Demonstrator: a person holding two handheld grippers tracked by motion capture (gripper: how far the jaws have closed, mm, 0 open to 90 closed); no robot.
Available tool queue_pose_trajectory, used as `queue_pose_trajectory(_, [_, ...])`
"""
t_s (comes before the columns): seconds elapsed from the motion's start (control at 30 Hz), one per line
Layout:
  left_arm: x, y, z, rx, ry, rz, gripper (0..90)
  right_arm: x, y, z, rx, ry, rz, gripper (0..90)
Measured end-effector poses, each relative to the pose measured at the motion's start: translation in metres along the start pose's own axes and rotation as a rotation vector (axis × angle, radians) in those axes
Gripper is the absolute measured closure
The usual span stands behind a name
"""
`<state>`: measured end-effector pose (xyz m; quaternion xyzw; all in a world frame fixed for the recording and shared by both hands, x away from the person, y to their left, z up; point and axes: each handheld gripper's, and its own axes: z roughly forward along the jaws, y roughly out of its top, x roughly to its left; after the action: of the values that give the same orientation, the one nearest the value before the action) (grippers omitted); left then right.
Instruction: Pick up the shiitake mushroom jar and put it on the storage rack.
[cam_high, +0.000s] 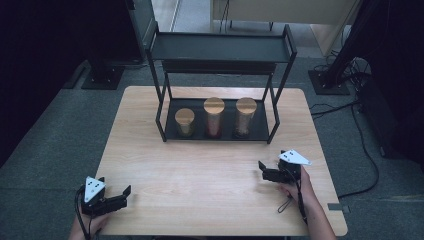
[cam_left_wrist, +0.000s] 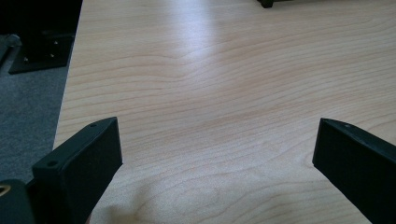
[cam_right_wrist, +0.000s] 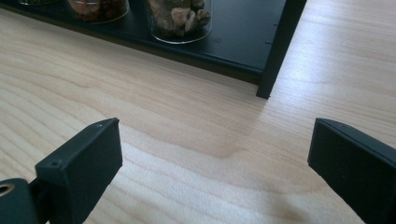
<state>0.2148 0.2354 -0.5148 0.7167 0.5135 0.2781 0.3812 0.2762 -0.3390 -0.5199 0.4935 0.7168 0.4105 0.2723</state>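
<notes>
1. Black jaws of the right gripper (cam_high: 265, 170) stood wide apart with nothing between them, only bare pale wood of the table (cam_high: 200, 170) under them; in the right gripper view they faced the near right post of the rack and the jar beside it.
2. Equally spread and equally empty were the jaws of the left gripper (cam_high: 122, 196), which sat at the near left corner of the table, pointing across open tabletop, well apart from everything else.
3. Nearest to the right gripper was the right-hand glass jar (cam_high: 245, 117), standing upright on the lower shelf of the black metal rack (cam_high: 220, 47), third in a row with a tall middle jar (cam_high: 214, 117) and a shorter left jar (cam_high: 184, 122).
4. Each jar carried a round wooden lid. The right gripper view showed brownish lumps inside the right-hand glass jar (cam_right_wrist: 180, 18) and reddish-brown contents in its neighbour.
5. My guess was that the jar would feel fairly heavy for its size, rigid, smooth and slippery, and breakable if knocked against the rack's posts.
6. A grip across the glass body below the lid looked safest, since the lid might lift off. The jars stood close together, so the jaws would have little room at the sides.
</notes>
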Motion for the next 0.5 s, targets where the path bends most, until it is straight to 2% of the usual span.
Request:
queue_pose_trajectory(0.3, [0.0,0.0,0.0,0.0,-0.001,0.0,1.5,-0.002,-0.007,-0.011,0.005,0.004,-0.017,2.7])
queue_pose_trajectory(0.5, [0.0,0.0,0.0,0.0,0.001,0.0,1.5,-0.005,-0.011,-0.018,0.001,0.007,-0.008,2.7])
